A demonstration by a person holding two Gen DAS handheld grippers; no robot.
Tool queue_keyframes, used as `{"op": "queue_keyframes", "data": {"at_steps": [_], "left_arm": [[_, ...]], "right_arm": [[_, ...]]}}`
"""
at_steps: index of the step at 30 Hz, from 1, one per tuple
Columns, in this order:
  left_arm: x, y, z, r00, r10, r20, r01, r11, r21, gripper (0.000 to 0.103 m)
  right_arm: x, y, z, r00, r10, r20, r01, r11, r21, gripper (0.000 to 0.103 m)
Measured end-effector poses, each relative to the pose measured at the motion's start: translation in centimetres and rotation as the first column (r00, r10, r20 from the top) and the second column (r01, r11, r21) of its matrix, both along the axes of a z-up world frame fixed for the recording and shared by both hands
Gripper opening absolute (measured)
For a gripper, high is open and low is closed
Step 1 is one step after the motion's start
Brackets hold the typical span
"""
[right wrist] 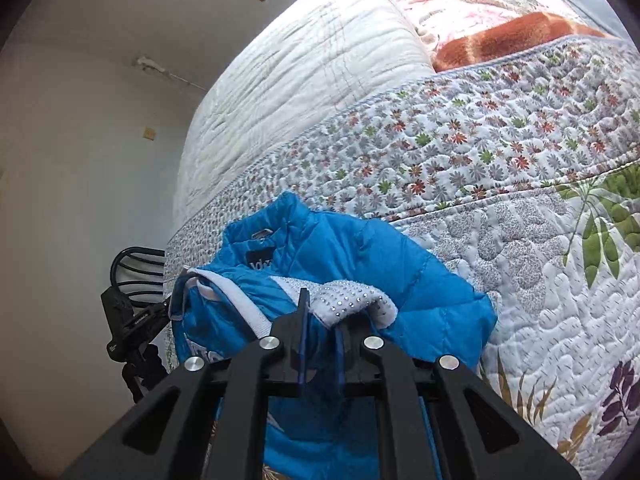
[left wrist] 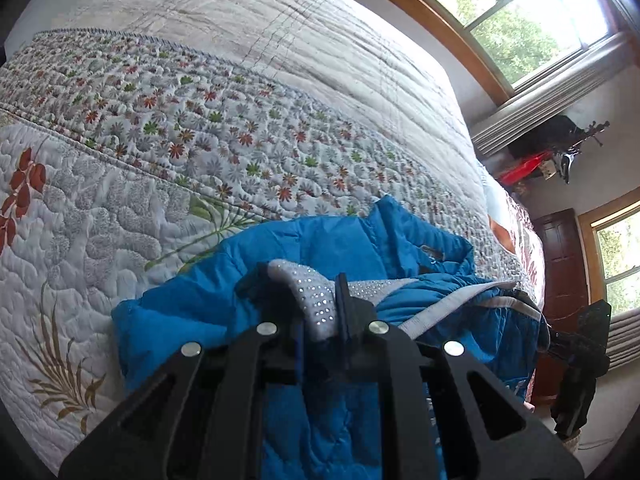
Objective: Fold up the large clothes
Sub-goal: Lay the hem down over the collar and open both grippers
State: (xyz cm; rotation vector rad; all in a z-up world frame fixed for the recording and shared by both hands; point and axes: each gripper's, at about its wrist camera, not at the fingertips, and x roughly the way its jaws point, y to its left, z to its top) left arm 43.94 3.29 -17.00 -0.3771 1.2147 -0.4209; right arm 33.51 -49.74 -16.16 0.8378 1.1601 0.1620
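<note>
A bright blue quilted jacket (left wrist: 320, 248) with grey rhinestone-studded trim (left wrist: 316, 296) lies bunched on a floral quilted bed (left wrist: 160, 120). My left gripper (left wrist: 320, 292) is shut on the studded grey trim. In the right wrist view the same jacket (right wrist: 360, 256) shows its collar and label, and my right gripper (right wrist: 324, 312) is shut on another part of the studded trim (right wrist: 348, 296). The other gripper shows at the far edge of each view (left wrist: 580, 360) (right wrist: 128, 320). The lower jacket hangs down behind the grippers.
A white quilt (left wrist: 280, 20) covers the far bed. Pillows and an orange blanket (right wrist: 512, 40) lie at the head. Windows (left wrist: 520, 12), a dark wooden door (left wrist: 560, 272) and a black chair (right wrist: 136, 268) stand beside the bed.
</note>
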Motion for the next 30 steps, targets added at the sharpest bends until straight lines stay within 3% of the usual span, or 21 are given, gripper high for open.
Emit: {"op": "queue_keyframes", "data": {"at_steps": [7, 11, 14, 15, 16, 17, 19, 22, 24, 30], "left_arm": [[1.0, -0.4, -2.5, 1.0, -0.002, -0.027, 0.002, 1.0, 0.011, 0.015], [1.0, -0.1, -2.4, 0.998, -0.006, -0.058, 0.005, 1.0, -0.013, 0.017], [0.6, 0.7, -1.2, 0.997, -0.02, -0.073, 0.016, 0.998, -0.056, 0.023], [0.4, 1.0, -0.5, 0.997, -0.029, -0.07, 0.023, 0.996, -0.083, 0.027], [0.1, 1.5, 0.2, 0.997, -0.038, -0.067, 0.03, 0.994, -0.108, 0.032], [-0.3, 2.1, 0.8, 0.997, -0.05, -0.062, 0.041, 0.99, -0.134, 0.037], [-1.0, 3.0, 2.1, 0.997, -0.07, -0.022, 0.065, 0.985, -0.159, 0.058], [-2.1, 3.8, 3.4, 0.996, -0.081, 0.044, 0.084, 0.993, -0.082, 0.06], [-2.5, 3.6, 3.5, 0.991, -0.097, 0.087, 0.096, 0.995, 0.011, 0.064], [-2.5, 0.4, 0.1, 0.982, -0.171, 0.077, 0.149, 0.962, 0.229, 0.065]], "right_arm": [[1.5, -0.7, -3.6, 0.998, -0.028, -0.06, 0.03, 0.999, 0.019, 0.01], [1.0, -0.7, -3.1, 0.998, -0.037, -0.051, 0.039, 0.999, 0.035, 0.016], [0.0, -0.5, -1.3, 1.0, -0.027, -0.012, 0.027, 0.999, 0.038, 0.026], [-0.5, -0.6, -0.6, 1.0, -0.023, 0.003, 0.023, 0.999, 0.034, 0.035], [-1.0, -0.6, 0.2, 0.999, -0.022, 0.023, 0.022, 1.0, 0.009, 0.054], [-1.5, -0.5, 1.0, 0.999, -0.022, 0.044, 0.024, 0.999, -0.03, 0.062], [-2.6, -0.5, 2.4, 0.996, -0.003, 0.084, 0.01, 0.997, -0.079, 0.065], [-3.5, 0.0, 3.0, 0.995, 0.03, 0.099, -0.019, 0.993, -0.112, 0.065], [-3.4, 0.9, 2.5, 0.995, 0.066, 0.077, -0.051, 0.982, -0.183, 0.065], [-1.7, 3.7, -0.3, 0.992, 0.126, 0.0, -0.119, 0.943, -0.312, 0.065]]}}
